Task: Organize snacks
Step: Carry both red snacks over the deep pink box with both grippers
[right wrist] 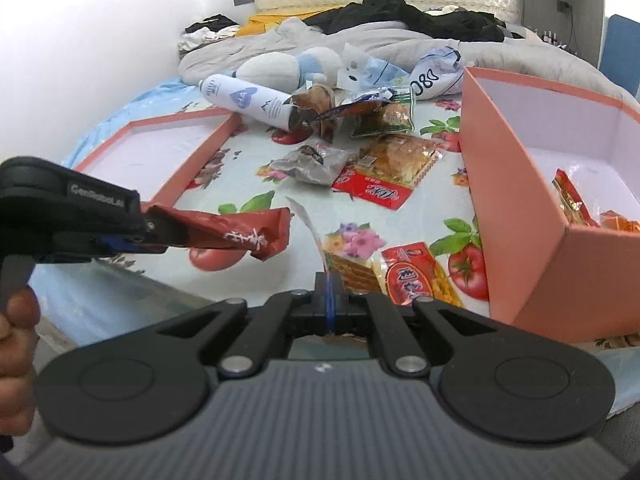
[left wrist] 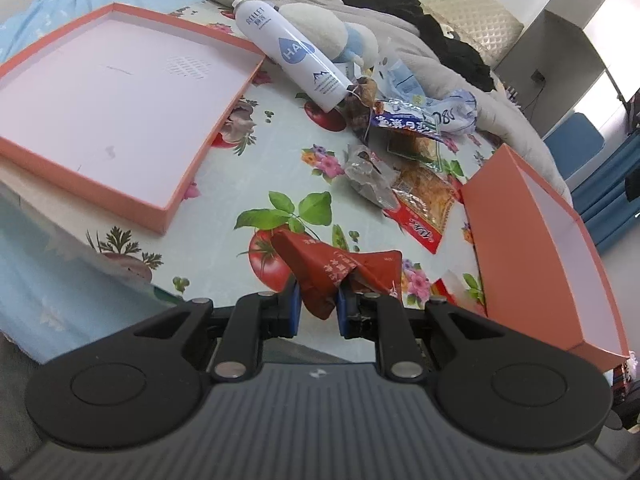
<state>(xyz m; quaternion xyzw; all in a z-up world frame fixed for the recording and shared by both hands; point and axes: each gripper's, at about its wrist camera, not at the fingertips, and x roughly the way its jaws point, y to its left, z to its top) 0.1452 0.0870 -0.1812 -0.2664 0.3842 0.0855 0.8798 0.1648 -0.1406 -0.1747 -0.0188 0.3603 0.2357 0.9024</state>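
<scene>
My left gripper (left wrist: 318,300) is shut on a dark red snack packet (left wrist: 336,270) and holds it above the flowered cloth; it also shows from the side in the right wrist view (right wrist: 236,232). My right gripper (right wrist: 330,296) is shut on the clear edge of a red-and-yellow snack packet (right wrist: 412,280) lying beside the deep orange box (right wrist: 520,216), which holds a few packets (right wrist: 572,200). The same box stands at right in the left wrist view (left wrist: 532,248). More snack packets (right wrist: 384,164) lie in a loose pile beyond.
The shallow orange lid (left wrist: 108,108) lies open at left. A white spray bottle (left wrist: 292,52), a plush toy (right wrist: 288,66), a grey blanket (right wrist: 500,56) and dark clothes sit behind the pile. The cloth's near edge (right wrist: 120,280) drops off in front.
</scene>
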